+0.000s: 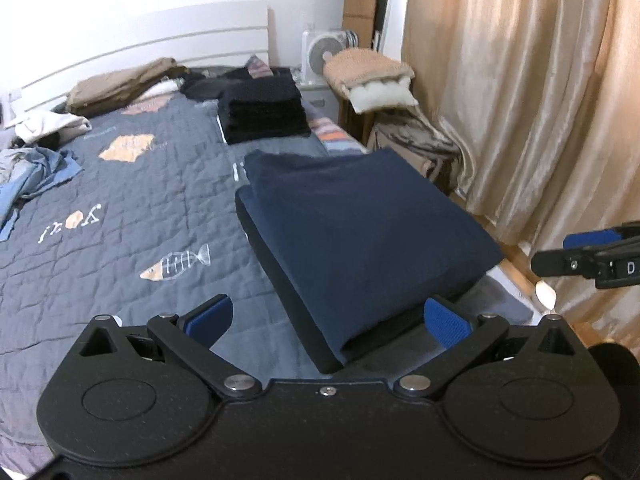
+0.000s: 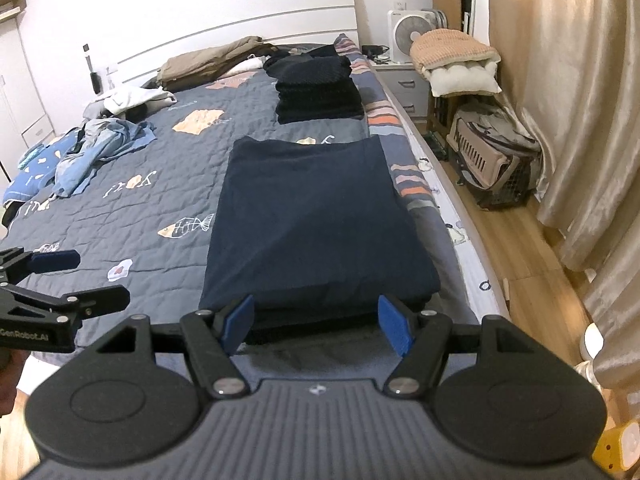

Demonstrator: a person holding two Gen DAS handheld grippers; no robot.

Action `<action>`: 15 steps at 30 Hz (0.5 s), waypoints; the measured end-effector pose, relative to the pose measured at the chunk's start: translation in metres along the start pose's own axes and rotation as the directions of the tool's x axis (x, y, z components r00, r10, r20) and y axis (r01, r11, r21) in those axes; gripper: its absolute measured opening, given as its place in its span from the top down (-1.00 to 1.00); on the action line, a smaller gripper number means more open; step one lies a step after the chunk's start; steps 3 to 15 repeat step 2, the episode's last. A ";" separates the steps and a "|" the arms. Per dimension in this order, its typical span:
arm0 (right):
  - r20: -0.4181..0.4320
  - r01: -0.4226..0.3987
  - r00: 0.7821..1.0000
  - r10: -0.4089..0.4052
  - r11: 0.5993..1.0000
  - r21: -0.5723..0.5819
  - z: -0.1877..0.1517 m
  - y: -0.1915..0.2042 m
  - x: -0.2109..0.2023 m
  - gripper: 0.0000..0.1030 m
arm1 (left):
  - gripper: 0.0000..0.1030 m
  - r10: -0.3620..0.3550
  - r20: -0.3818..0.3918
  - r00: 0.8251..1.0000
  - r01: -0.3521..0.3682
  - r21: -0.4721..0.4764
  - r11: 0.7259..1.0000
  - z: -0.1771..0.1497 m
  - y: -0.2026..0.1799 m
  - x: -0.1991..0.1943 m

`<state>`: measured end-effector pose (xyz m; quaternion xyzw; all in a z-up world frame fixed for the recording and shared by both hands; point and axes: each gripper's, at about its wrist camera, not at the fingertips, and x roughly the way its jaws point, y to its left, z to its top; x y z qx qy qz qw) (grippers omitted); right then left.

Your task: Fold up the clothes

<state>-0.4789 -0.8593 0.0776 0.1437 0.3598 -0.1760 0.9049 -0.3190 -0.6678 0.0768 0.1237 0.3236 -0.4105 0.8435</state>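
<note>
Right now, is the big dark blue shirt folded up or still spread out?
Folded. The dark blue garment lies on the bed as a neat rectangle, with stacked layers showing at its near edge.

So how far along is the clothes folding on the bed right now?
Done: a folded black stack sits near the headboard, and a navy garment lies folded flat by the bed's edge. In hand: nothing; the left gripper and right gripper are both open at the navy garment's near edge. Left: crumpled blue clothes, a white garment and brown clothing.
</note>
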 end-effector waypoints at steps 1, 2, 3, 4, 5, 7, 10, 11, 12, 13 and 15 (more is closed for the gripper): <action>0.001 -0.001 1.000 0.001 1.000 -0.001 0.000 0.001 0.000 -0.32 | -1.00 -0.001 0.003 1.000 0.001 -0.008 1.000 0.000 0.001 0.000; 0.003 -0.002 1.000 0.002 1.000 -0.002 0.000 0.002 0.000 -0.32 | -1.00 -0.002 0.006 1.000 0.002 -0.015 1.000 0.000 0.002 -0.001; 0.003 -0.002 1.000 0.002 1.000 -0.002 0.000 0.002 0.000 -0.32 | -1.00 -0.002 0.006 1.000 0.002 -0.015 1.000 0.000 0.002 -0.001; 0.003 -0.002 1.000 0.002 1.000 -0.002 0.000 0.002 0.000 -0.32 | -1.00 -0.002 0.006 1.000 0.002 -0.015 1.000 0.000 0.002 -0.001; 0.003 -0.002 1.000 0.002 1.000 -0.002 0.000 0.002 0.000 -0.32 | -1.00 -0.002 0.006 1.000 0.002 -0.015 1.000 0.000 0.002 -0.001; 0.003 -0.002 1.000 0.002 1.000 -0.002 0.000 0.002 0.000 -0.32 | -1.00 -0.002 0.006 1.000 0.002 -0.015 1.000 0.000 0.002 -0.001; 0.003 -0.002 1.000 0.002 1.000 -0.002 0.000 0.002 0.000 -0.32 | -1.00 -0.002 0.006 1.000 0.002 -0.015 1.000 0.000 0.002 -0.001; 0.003 -0.002 1.000 0.002 1.000 -0.002 0.000 0.002 0.000 -0.32 | -1.00 -0.002 0.006 1.000 0.002 -0.015 1.000 0.000 0.002 -0.001; 0.003 -0.002 1.000 0.002 1.000 -0.002 0.000 0.002 0.000 -0.32 | -1.00 -0.002 0.006 1.000 0.002 -0.015 1.000 0.000 0.002 -0.001; 0.003 -0.002 1.000 0.002 1.000 -0.002 0.000 0.002 0.000 -0.32 | -1.00 -0.002 0.006 1.000 0.002 -0.015 1.000 0.000 0.002 -0.001; 0.003 -0.002 1.000 0.002 1.000 -0.002 0.000 0.002 0.000 -0.32 | -1.00 -0.002 0.006 1.000 0.002 -0.015 1.000 0.000 0.002 -0.001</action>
